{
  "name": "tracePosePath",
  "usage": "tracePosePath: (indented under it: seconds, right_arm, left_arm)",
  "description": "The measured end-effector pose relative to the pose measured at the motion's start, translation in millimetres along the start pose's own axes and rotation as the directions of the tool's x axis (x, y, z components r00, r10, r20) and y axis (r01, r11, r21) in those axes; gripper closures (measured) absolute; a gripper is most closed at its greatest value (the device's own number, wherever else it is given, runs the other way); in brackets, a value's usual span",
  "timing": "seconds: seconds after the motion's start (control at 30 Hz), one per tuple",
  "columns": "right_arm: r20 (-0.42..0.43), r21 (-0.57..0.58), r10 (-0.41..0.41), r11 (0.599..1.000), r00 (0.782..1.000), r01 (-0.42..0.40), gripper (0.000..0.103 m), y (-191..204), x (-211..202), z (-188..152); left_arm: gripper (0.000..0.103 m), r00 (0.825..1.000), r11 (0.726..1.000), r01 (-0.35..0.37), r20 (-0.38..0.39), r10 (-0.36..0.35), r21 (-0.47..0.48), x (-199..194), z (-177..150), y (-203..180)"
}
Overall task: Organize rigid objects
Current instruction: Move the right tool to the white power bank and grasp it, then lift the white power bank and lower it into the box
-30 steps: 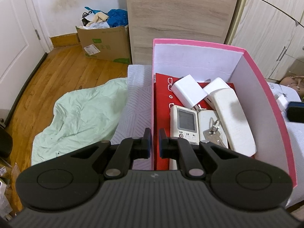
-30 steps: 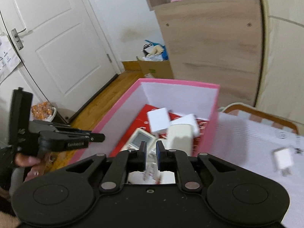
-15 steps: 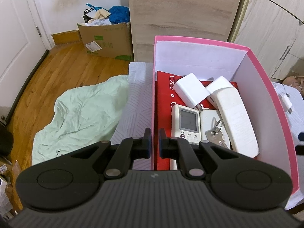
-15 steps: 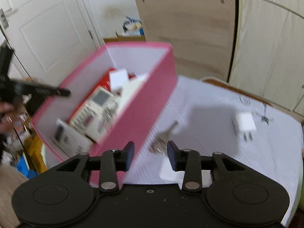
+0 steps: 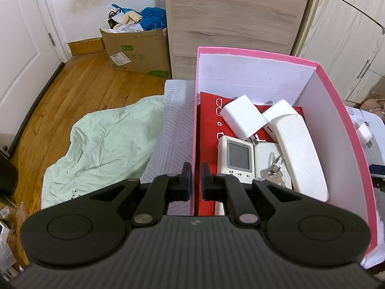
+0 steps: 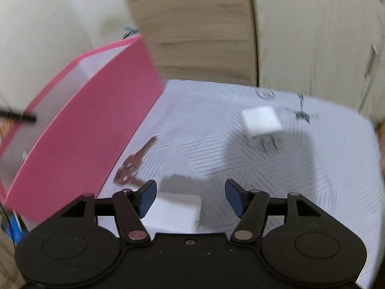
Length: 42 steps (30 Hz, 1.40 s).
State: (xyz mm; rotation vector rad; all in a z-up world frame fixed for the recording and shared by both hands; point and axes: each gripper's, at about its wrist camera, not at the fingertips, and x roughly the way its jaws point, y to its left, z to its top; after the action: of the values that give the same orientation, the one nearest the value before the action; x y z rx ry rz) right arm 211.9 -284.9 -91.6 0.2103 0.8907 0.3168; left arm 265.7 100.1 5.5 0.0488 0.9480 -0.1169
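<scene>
Left wrist view: wood plank floor, white door at left, wood-grain cabinet behind, cardboard carton of clutter by the wall, mint sheet draped off a patterned white mattress. Pink box stood on the mattress, white inside, red card on its bottom. Counted in the box: 2 white chargers, 1 remote w/ screen, 1 long white remote, 1 key bunch on a ring. Left gripper clamped together on the box's near-left wall, one pad each side. Right wrist view, blurred: same mattress, pale wardrobe doors beyond. Outside the box: 2 white chargers, 1 w/ prongs farther off, 1 low betw. the fingers; 1 set of keys just beside the box wall. Right gripper apart, jaws just been opening, pads not touching the near charger.
</scene>
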Motion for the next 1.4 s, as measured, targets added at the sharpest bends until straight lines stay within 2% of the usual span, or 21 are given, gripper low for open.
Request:
tracePosePath:
  seconds: [0.13, 0.3, 0.37, 0.43, 0.5, 0.6, 0.7, 0.77, 0.8, 0.87, 0.93, 0.97, 1.0, 1.1, 1.23, 1.4]
  right_arm:
    - [0.013, -0.007, 0.063, 0.998, 0.998, -0.063, 0.035, 3.9, 4.3, -0.4]
    - [-0.044, -0.151, 0.087, 0.984, 0.995, -0.093, 0.033, 20.7, 11.3, -6.1]
    - [-0.105, -0.177, 0.143, 0.971, 0.984, -0.160, 0.033, 23.1, 8.5, -8.4]
    - [-0.163, -0.160, 0.224, 0.955, 0.961, -0.250, 0.033, 21.7, 5.0, -12.9]
    - [-0.205, -0.201, 0.236, 0.940, 0.950, -0.277, 0.033, 27.7, 0.6, -18.8]
    - [-0.226, -0.347, 0.165, 0.908, 0.960, -0.237, 0.034, 49.1, -4.7, -31.3]
    - [-0.182, -0.495, 0.062, 0.856, 0.981, -0.146, 0.034, 71.9, -1.8, -42.3]
    - [-0.136, -0.555, 0.033, 0.825, 0.990, -0.104, 0.032, 82.1, 2.8, -46.7]
    - [-0.128, -0.546, 0.043, 0.831, 0.991, -0.107, 0.032, 84.3, 6.3, -45.9]
    - [-0.107, -0.484, 0.049, 0.870, 0.993, -0.096, 0.030, 81.3, 11.4, -37.9]
    - [-0.095, -0.461, 0.031, 0.884, 0.995, -0.071, 0.034, 81.6, 13.9, -33.4]
    - [-0.090, -0.474, 0.019, 0.878, 0.996, -0.059, 0.050, 83.7, 13.0, -33.4]
    - [-0.092, -0.481, 0.010, 0.875, 0.996, -0.053, 0.059, 83.7, 11.4, -30.6]
    - [-0.113, -0.441, -0.020, 0.897, 0.993, -0.032, 0.059, 82.2, 10.4, -25.0]
    - [-0.061, -0.421, -0.045, 0.907, 0.997, 0.015, 0.060, 77.5, 2.2, -21.1]
    - [-0.002, -0.398, -0.030, 0.917, 1.000, 0.027, 0.059, 75.0, -12.1, -16.2]
  left_arm:
    - [0.096, 1.000, 1.000, -0.004, 0.002, 0.004, 0.000, 0.6, -0.1, -1.0]
    - [0.096, 1.000, 1.000, -0.003, 0.001, 0.003, 0.000, 0.5, -0.1, -1.0]
    - [0.096, 1.000, 1.000, -0.005, 0.003, 0.005, 0.004, 0.6, -0.3, -1.1]
    - [0.096, 1.000, 1.000, -0.007, 0.004, 0.007, 0.005, 0.6, -0.1, -1.6]
    - [0.096, 1.000, 1.000, -0.010, 0.005, 0.010, 0.004, 0.5, 0.6, -2.2]
    - [0.096, 1.000, 1.000, -0.012, 0.006, 0.012, 0.004, 0.5, 0.4, -0.9]
    - [0.096, 1.000, 1.000, -0.016, 0.005, 0.016, 0.001, 0.6, 1.5, -1.0]
    - [0.096, 1.000, 1.000, -0.020, 0.006, 0.020, 0.002, 0.5, 1.1, -3.4]
    - [0.096, 1.000, 1.000, -0.019, 0.006, 0.019, 0.002, 0.3, 1.3, -4.2]
    - [0.096, 1.000, 1.000, -0.018, 0.008, 0.018, 0.000, -0.4, 1.2, -5.0]
    - [0.096, 1.000, 1.000, -0.018, 0.007, 0.018, 0.000, -0.7, 1.2, -5.5]
    - [0.096, 1.000, 1.000, -0.019, 0.007, 0.019, 0.001, -0.7, 1.2, -5.5]
    - [0.096, 1.000, 1.000, -0.020, 0.008, 0.020, 0.001, -0.6, 1.4, -5.8]
    - [0.096, 1.000, 1.000, -0.023, 0.009, 0.023, 0.003, -0.2, 2.2, -5.7]
    - [0.096, 1.000, 1.000, -0.022, 0.008, 0.022, 0.002, -0.4, 1.7, -6.0]
    - [0.096, 1.000, 1.000, -0.022, 0.008, 0.022, 0.003, -0.2, 2.4, -5.7]
